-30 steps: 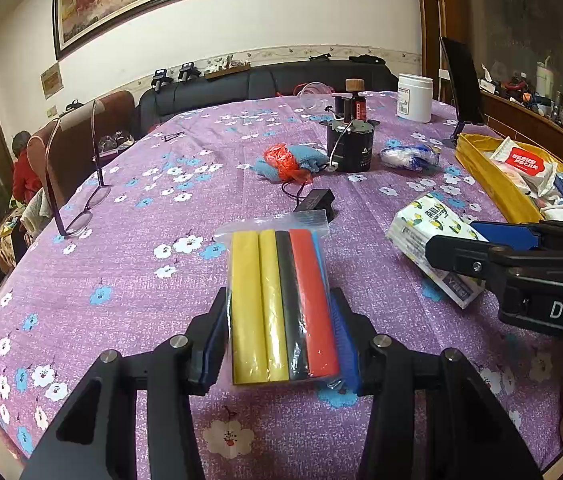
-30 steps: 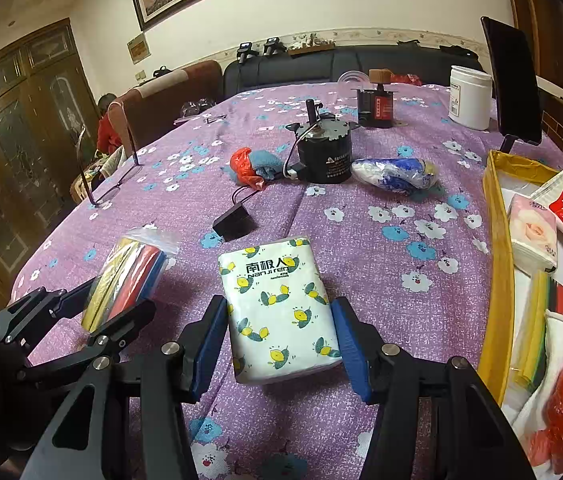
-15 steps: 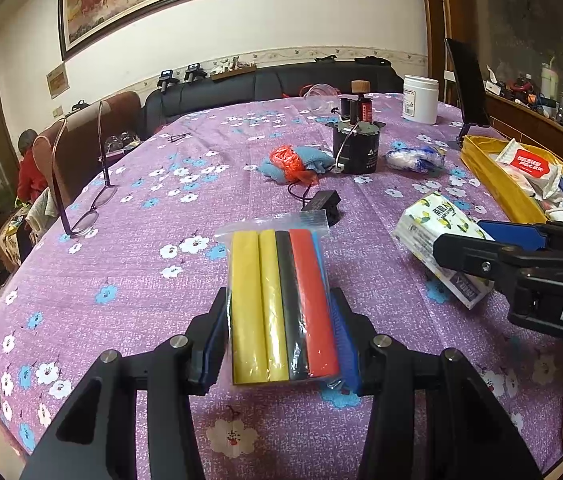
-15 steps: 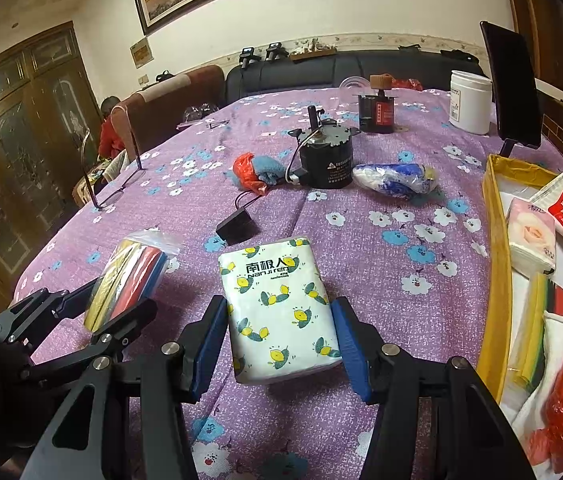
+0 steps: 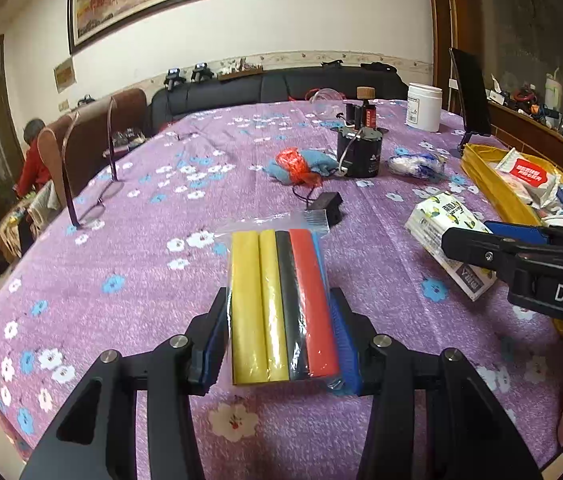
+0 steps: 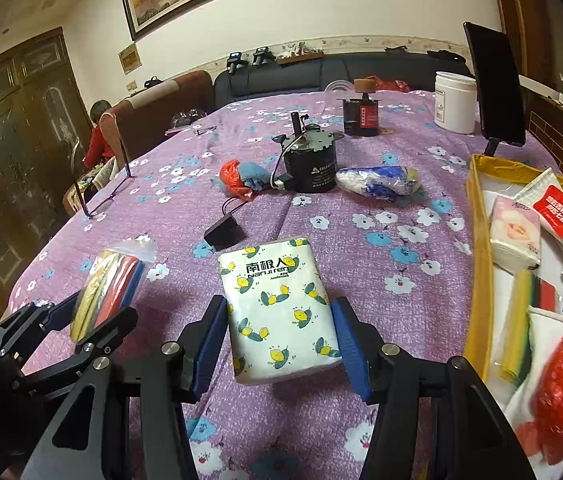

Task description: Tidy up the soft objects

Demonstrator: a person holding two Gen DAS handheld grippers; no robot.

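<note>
Nothing has shifted over the last second: our left gripper [image 5: 283, 340] stays clenched on the clear plastic bag of yellow, black and red foam strips [image 5: 281, 300], and our right gripper [image 6: 281, 344] stays clamped around the white tissue pack printed with lemons [image 6: 277, 308], both lying near the front edge of the purple flowered tablecloth [image 5: 141, 240]. We judge that both grasps are set and that lifting is the next step, so two soft items are ready to go to the yellow tray [image 6: 477, 264] at the right edge of the tabletop, which already holds several soft packs. Toward the middle lie a red plastic bag with a blue cloth [image 6: 237, 178] and a blue-and-white wrapped bundle [image 6: 377, 180], flanking a black cylindrical motor [image 6: 309, 164] whose cord runs to a small black box [image 6: 221, 232] just beyond the tissue pack; the path rightward to the tray looks free
</note>
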